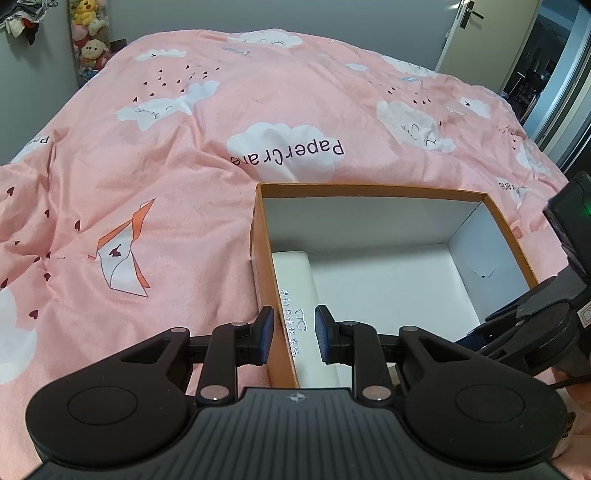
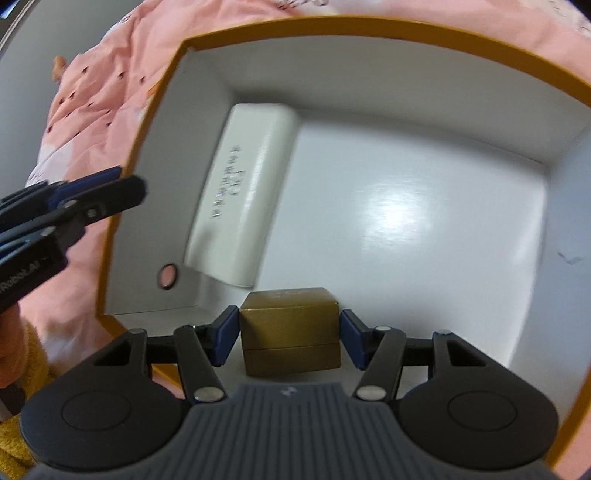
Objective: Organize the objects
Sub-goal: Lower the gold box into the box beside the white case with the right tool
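Lying in orange box [image 2: 155,122]: white case [image 2: 243,192]; right hand-held gripper [image 2: 290,338] around gold box [image 2: 290,328].

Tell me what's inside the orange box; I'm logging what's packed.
Inside the orange box: a white glasses case along one wall, and a small gold box between the right gripper fingers. Anything beneath them is hidden.

The left wrist view looks low across the bed [image 1: 184,147], box [image 1: 369,192] at lower right of frame. The right wrist view peers steeply down into the box [image 2: 369,26] — very near. Both share the box's interior — and the white case [image 1: 295,269] [image 2: 243,192].
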Available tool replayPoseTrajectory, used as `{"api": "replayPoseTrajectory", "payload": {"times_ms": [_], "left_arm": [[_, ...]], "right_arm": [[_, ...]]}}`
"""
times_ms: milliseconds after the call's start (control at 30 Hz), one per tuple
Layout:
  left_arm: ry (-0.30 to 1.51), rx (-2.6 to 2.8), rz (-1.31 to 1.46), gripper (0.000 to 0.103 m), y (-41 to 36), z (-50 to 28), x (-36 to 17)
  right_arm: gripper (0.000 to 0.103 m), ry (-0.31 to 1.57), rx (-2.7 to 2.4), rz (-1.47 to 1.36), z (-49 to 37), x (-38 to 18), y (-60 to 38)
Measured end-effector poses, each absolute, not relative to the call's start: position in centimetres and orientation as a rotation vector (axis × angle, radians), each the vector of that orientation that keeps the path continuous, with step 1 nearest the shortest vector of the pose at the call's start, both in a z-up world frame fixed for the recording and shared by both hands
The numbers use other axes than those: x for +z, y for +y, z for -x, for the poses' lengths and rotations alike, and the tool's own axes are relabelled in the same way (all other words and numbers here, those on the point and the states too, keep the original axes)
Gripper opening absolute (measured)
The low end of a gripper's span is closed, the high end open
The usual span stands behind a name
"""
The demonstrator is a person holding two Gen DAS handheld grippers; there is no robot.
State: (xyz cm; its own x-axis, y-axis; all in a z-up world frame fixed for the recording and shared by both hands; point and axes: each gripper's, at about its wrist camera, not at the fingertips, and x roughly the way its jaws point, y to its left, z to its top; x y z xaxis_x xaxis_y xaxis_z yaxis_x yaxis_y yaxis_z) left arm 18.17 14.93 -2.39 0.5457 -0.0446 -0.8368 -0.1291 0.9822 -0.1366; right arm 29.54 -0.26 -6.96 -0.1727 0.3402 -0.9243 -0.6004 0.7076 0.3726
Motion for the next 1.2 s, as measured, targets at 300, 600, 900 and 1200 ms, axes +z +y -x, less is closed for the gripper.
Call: {"api": "replayPoseTrajectory", "payload": {"times_ms": [300,600,900,1200], "left_arm": [[0.999,0.055,0.198,0.028,15.2,-18.3,-2.7],[1.009,0.06,0.202,0.028,15.2,-18.5,-2.9],[1.008,0.063,0.214,0.028,15.6,-18.5,-3.0],[1.002,0.059,0.218,0.025,15.5,-18.5,-2.9]], "right_arm": [[0.061,1.562,0.857,0.251,-29.5,-7.2,1.6],[0.061,1.523,0.972,0.466,-28.7,-6.2,3.7],[0.061,1.702,0.876,0.364,-31.1,-7.3,3.8],[0.061,1.759,0.953,0.302,-31.9,-7.0,5.1]]}}
